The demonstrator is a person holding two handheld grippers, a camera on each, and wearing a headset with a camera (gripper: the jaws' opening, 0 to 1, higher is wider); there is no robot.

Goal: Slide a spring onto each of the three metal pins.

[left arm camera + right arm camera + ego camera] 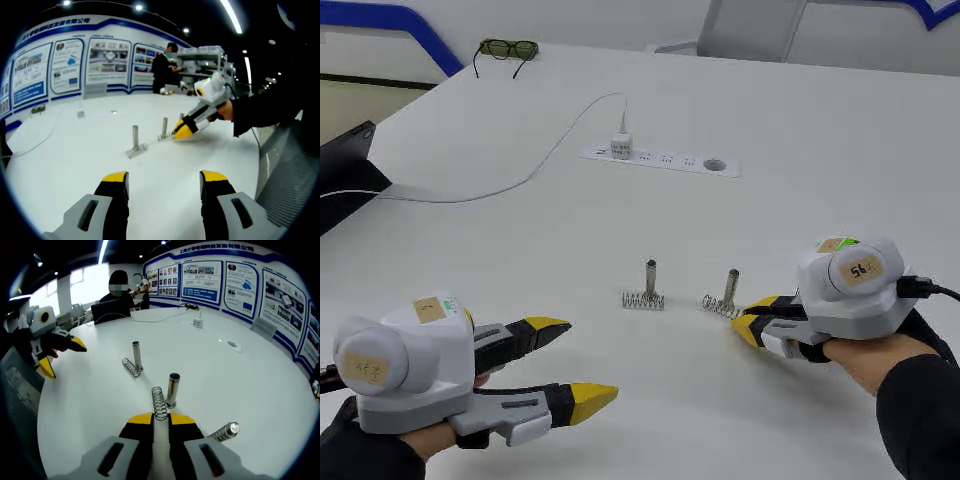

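Your right claw is narrowed to a slim gap at a spring's end; your left claw gapes wide and empty.

You have three metal pins and three springs on the white table. Two pins stand upright, the near pin and the far pin, each a plain silvery post. A loose grey coil lies flat at the foot of each: the near spring and the far spring. The third pin lies on its side just right of your right claw, seemingly with the third spring wound round it. The near spring points straight into the right claw's mouth, its end at the tips; you cannot tell whether it is pinched. Your left claw sits well apart from all of them.
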